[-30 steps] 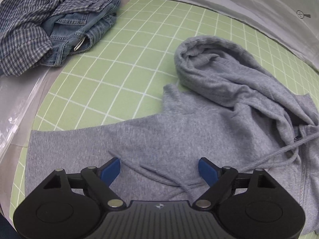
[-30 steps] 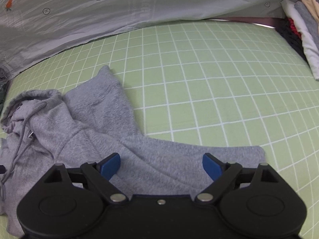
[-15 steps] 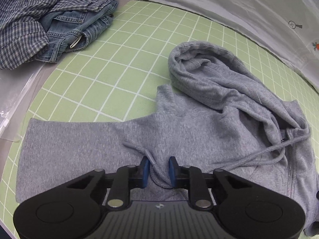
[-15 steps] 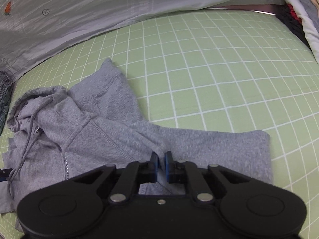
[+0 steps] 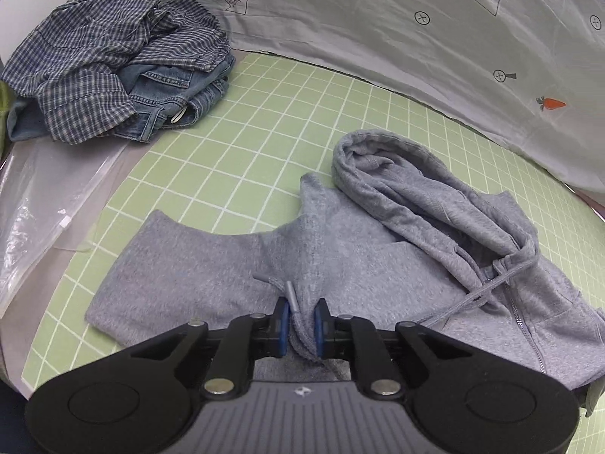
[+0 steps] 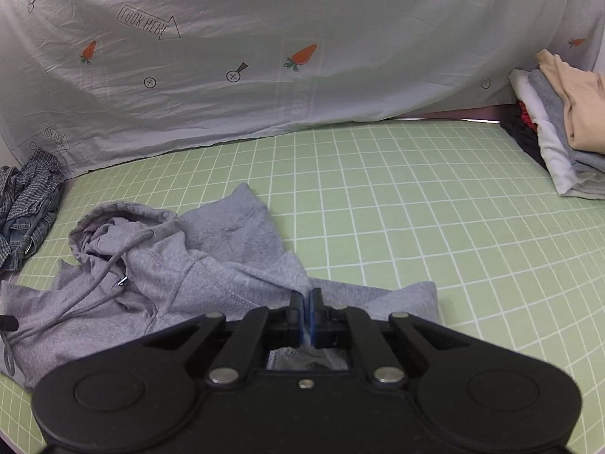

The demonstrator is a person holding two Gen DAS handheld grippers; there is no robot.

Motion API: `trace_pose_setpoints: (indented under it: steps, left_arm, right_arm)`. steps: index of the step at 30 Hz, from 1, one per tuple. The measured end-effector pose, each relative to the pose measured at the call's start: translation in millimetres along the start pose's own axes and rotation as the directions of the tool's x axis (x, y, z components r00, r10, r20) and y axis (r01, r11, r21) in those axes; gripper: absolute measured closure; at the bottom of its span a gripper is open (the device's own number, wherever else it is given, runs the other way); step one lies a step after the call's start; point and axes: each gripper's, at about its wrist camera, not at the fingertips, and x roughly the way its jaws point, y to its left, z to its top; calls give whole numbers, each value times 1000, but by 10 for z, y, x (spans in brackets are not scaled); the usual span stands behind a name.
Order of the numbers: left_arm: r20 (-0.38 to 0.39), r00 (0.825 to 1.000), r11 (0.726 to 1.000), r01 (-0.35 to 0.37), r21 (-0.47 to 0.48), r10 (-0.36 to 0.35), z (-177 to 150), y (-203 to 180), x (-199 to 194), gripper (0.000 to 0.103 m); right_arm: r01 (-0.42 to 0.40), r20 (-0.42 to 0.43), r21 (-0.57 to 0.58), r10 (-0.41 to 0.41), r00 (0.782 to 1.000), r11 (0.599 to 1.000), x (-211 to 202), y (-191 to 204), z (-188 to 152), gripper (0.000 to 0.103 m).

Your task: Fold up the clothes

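Left wrist view: the left gripper (image 5: 301, 321) sits at the near edge of the grey knit zip hoodie (image 5: 378, 261), its blue pads clamped on a bunched ridge of the fabric together with a loop of the grey drawstring (image 5: 291, 299).
Right wrist view: the right gripper (image 6: 306, 312) is pinched tight on a raised fold of the same hoodie (image 6: 211, 268), just beside its right sleeve end.
Hoodie position: spread over the near left part of the green grid-lined mat (image 6: 416, 208), hood (image 5: 382, 159) crumpled toward the far side, zipper (image 5: 523, 325) running toward the near edge.
Open room: bare mat stretches from the hoodie to the right and far edges; a strip lies bare between hoodie and the far-left pile.
Edges: a crumpled blue checked shirt over blue denim jeans (image 5: 113, 75) fills the far-left corner; a stack of folded clothes in beige, grey and white (image 6: 559, 136) occupies the far-right corner; clear plastic sheeting (image 5: 41, 204) lines the left edge.
Backdrop: a wrinkled pale grey sheet printed with carrots and arrows (image 6: 264, 56) hangs along the far edge.
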Motion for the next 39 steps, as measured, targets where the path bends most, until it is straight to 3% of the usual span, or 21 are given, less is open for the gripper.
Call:
trace_pose_setpoints:
  steps: [5,10,14,18,20,23,26,28,30,31,32,33,34,35,36,37,39]
  left_arm:
    - [27,1000,999,-4,-52,5,-192,46,-294,89]
    - [163,986,999,28,-40,-21,44,-63,-705,89]
    - [296,949,984,147,-96,-112,453,-45,-980,90]
    - [428,890,977,202,-62,-157,1022,-176,-1068,90]
    - [473,866,979,200,-29,-163,1341,-287,-996,90]
    - [519,840,983,185,4,-160,1806,-430,-739,90]
    - [540,829,985,173,5,-149,2320,-565,-330,90]
    - [529,839,989,147,7,-128,2633,-657,54,89]
    - [507,857,995,97,6,-86,2855,-761,454,84]
    - [490,870,998,61,7,-57,2922,-815,651,82]
    - [464,885,999,31,6,-31,2932,-857,803,77]
    - [442,897,1000,21,4,-20,2885,-866,909,65]
    - [418,908,1000,28,-4,-24,2777,-845,992,57]
    - [394,919,999,39,-14,-30,2654,-818,1071,41]
    - [351,936,999,43,-25,-32,2503,-777,1155,33]
    - [302,953,998,45,-37,-32,2343,-731,1241,33]
    - [200,979,999,32,-36,-24,1990,-672,1360,33]
  right_arm:
    - [-7,7,20,7,1000,1000,-237,-127,-140,100]
    - [-19,143,14,17,990,1000,-523,-81,150,100]
    - [-69,290,40,54,956,997,-707,-88,609,100]
    - [-102,427,-15,98,899,995,-729,-17,1179,100]
    - [-104,481,-60,120,869,993,-633,47,1514,100]
    - [-89,526,-117,137,840,989,-348,163,1983,100]
    - [-52,550,-159,133,825,986,87,269,2461,100]
    - [-23,545,-161,108,831,987,479,316,2757,100]
    - [15,489,-162,68,870,987,948,318,3009,97]
    - [37,453,-155,37,891,987,1176,332,3084,92]
    - [60,416,-148,7,910,987,1404,346,3158,73]
    - [79,395,-134,-20,919,988,1555,348,3169,61]
    - [80,377,-118,-30,926,990,1648,328,3113,60]
    - [66,349,-102,-27,937,993,1710,290,3011,55]
    - [50,316,-84,-21,949,995,1761,246,2893,45]
    - [42,281,-65,-22,959,997,1804,199,2760,36]
    - [57,172,-45,-48,984,997,1879,92,2354,33]
